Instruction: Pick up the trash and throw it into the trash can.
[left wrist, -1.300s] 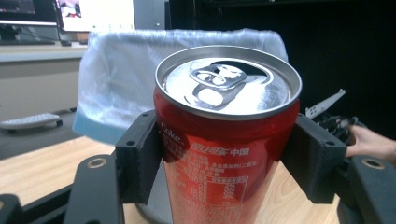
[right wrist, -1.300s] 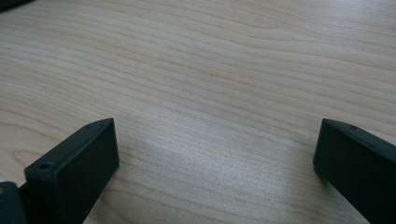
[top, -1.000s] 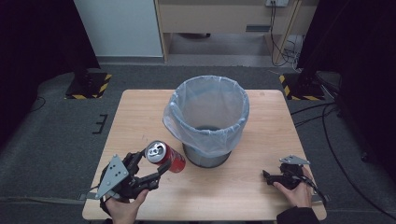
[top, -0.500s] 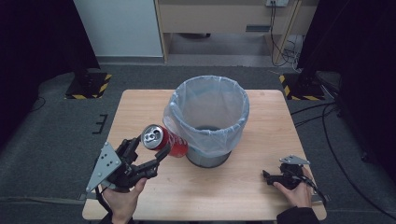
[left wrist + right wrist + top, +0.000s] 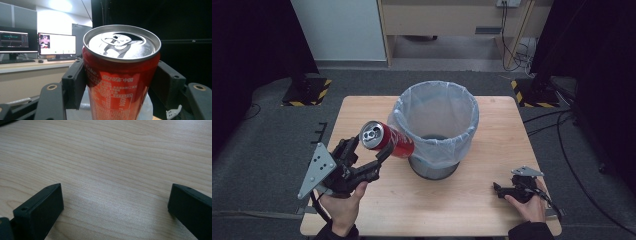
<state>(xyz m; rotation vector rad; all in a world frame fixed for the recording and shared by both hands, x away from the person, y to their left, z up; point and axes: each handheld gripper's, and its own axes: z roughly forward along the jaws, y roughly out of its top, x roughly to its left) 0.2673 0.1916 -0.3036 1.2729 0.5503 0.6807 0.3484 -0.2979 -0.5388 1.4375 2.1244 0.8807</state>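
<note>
- Now the red can (image 5: 387, 140) sits higher and farther forward than half a second ago, its lower end reaching the near left rim of the bin (image 5: 438, 130); a second ago it was low over the table (image 5: 362, 107), beside the bin's base.
- The left gripper (image 5: 373, 150) has risen with it and tilted, and the can lies slanted, silver top toward the camera in the high view.
- The right gripper (image 5: 507, 190) has not moved; it rests on the table near the front right corner, held by the person's right hand (image 5: 527, 205).
- In the left gripper view the two black jaws press on either side of the can (image 5: 121, 75), clamped firmly on its body.
- In the right gripper view the jaws stand wide apart with bare wood between them.
- The can is a smooth, glossy cylinder with white print and a brushed metal lid bearing a pull tab.
- The bin is round and dark, lined with a thin, translucent, crinkled plastic bag (image 5: 412, 107) folded over its rim.
- The table is pale wood with a fine, straight grain (image 5: 112, 165).
</note>
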